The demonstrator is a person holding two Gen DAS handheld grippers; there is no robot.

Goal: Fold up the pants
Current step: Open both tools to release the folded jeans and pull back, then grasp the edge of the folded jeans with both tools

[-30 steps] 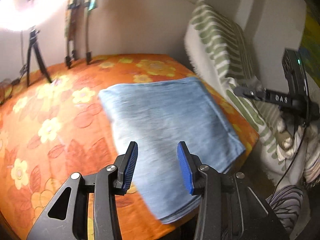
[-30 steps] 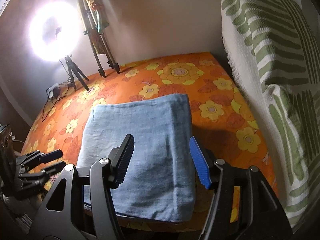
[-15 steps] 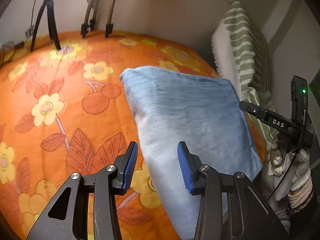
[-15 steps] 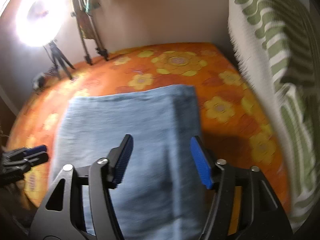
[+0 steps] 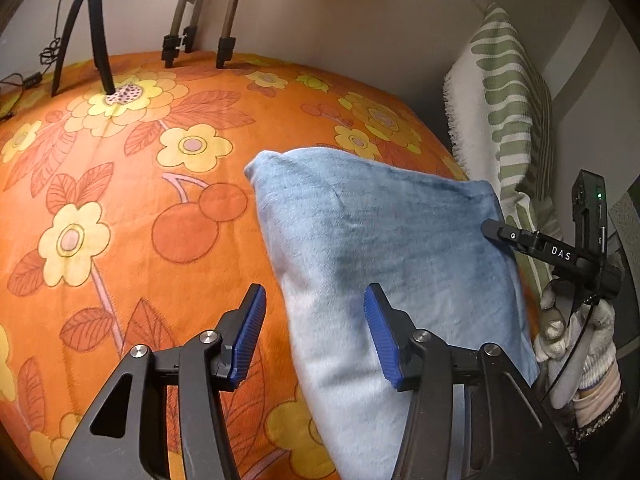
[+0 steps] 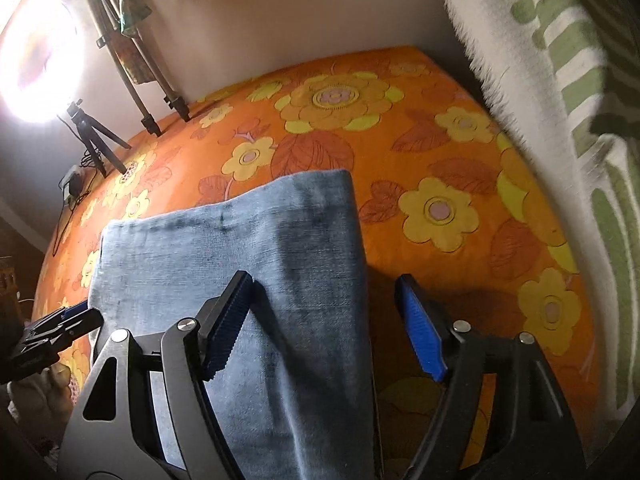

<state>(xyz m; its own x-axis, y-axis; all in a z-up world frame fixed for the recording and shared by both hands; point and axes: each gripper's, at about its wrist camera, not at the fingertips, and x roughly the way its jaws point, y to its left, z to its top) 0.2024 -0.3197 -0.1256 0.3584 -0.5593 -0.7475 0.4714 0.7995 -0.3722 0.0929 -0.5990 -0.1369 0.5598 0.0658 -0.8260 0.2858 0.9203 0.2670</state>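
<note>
The light blue denim pants lie folded flat into a rectangle on the orange flowered cover. My left gripper hovers over their left edge with its jaws opening and no cloth pinched between the pads. My right gripper hangs above the pants' right edge, its jaws also opening, the cloth lying under them and not gripped. The right gripper shows at the pants' far right side in the left wrist view. In the right wrist view the left gripper shows at their left edge.
A green and white striped blanket hangs along the right side. Tripod legs and stand feet rest on the cover near the back wall. A bright ring light glares at the upper left. A gloved hand holds the right gripper.
Both grippers have come down and closer to the pants, and both jaws stand wider than before. The pants have not moved.
</note>
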